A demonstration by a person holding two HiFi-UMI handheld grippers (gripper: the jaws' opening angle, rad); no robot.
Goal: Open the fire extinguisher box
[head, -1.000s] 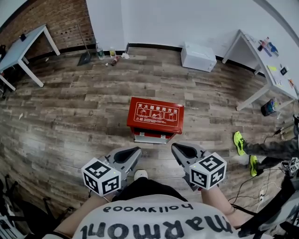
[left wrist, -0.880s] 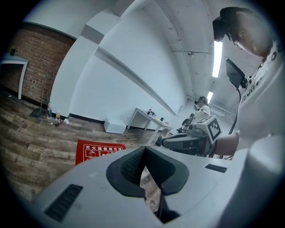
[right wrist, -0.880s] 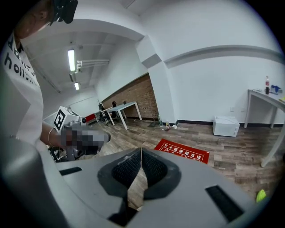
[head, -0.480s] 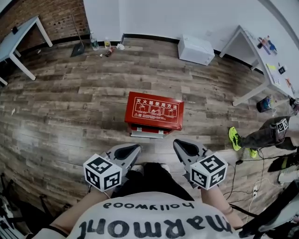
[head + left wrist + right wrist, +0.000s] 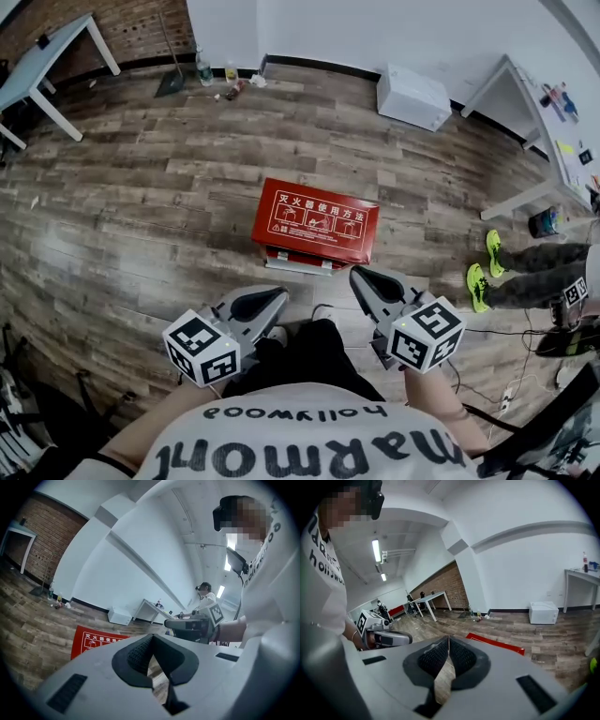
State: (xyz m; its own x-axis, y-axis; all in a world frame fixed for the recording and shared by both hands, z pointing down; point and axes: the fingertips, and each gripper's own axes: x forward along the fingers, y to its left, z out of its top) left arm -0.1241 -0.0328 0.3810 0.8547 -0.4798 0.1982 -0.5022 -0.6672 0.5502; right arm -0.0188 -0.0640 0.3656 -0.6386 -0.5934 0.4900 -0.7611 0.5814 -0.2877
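The red fire extinguisher box (image 5: 316,225) lies on the wooden floor with its printed lid up and shut and its metal front edge toward me. My left gripper (image 5: 278,295) hovers short of the box's near left corner, jaws closed with nothing between them. My right gripper (image 5: 357,274) hangs near the box's near right corner, also shut and empty. In the left gripper view the pads meet at the tips of the left gripper (image 5: 151,637), with the box (image 5: 96,641) beyond. The right gripper view shows the right gripper (image 5: 448,639) shut the same way, the box (image 5: 497,642) ahead.
A white appliance (image 5: 412,97) stands by the far wall. White tables stand at the right (image 5: 534,122) and the far left (image 5: 52,61). Bottles (image 5: 230,75) sit near the wall. A bystander's legs in green shoes (image 5: 487,267) and floor cables (image 5: 487,347) are at the right.
Both grippers have drifted a little toward the box, still shut. The bystander's feet at the right have shifted.
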